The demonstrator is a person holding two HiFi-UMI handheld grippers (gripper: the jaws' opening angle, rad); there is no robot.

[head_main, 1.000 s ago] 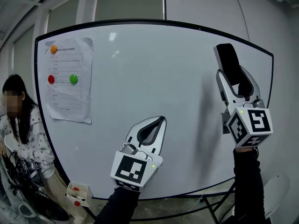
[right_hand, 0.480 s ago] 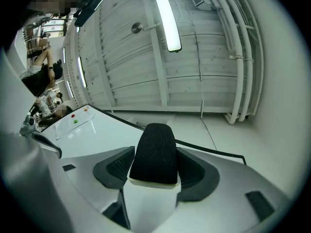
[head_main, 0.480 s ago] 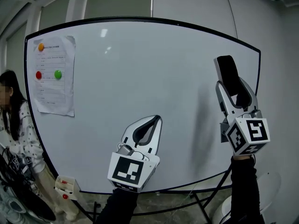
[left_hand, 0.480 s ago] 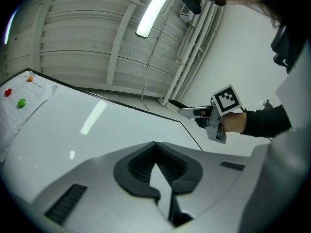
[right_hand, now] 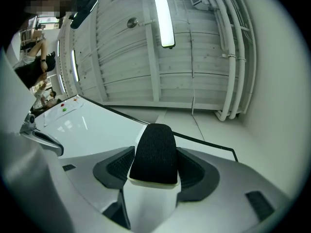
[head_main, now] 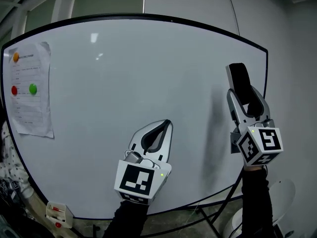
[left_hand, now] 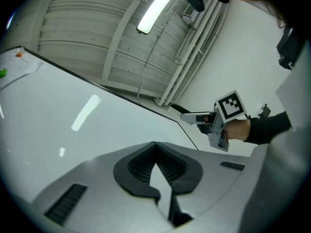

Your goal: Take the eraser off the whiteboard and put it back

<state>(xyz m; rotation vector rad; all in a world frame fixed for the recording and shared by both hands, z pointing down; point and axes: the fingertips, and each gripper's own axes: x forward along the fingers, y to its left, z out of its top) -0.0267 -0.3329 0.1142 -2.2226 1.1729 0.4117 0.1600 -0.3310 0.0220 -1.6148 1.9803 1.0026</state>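
The eraser (head_main: 239,80), a white body with a black felt face, sticks up out of my right gripper (head_main: 246,97), which is shut on it near the whiteboard's (head_main: 124,73) right edge, held just off the surface. In the right gripper view the eraser (right_hand: 155,154) fills the gap between the pads. My left gripper (head_main: 162,125) hangs lower, in front of the board's middle, shut with nothing in it; its tips meet in the left gripper view (left_hand: 155,147). That view also catches the right gripper (left_hand: 206,122) with the eraser (left_hand: 178,109) by the board's frame.
A paper sheet (head_main: 30,100) is pinned at the board's left with orange, red and green magnets (head_main: 32,89). A small white box (head_main: 57,213) sits at the board's lower left corner. Stand legs (head_main: 220,214) show below. A person's patterned sleeve (head_main: 7,175) is at the left edge.
Both grippers have drifted right along the board, and the right one has sunk a little with the eraser. The paper slid toward the left edge; the person there is almost out of view.
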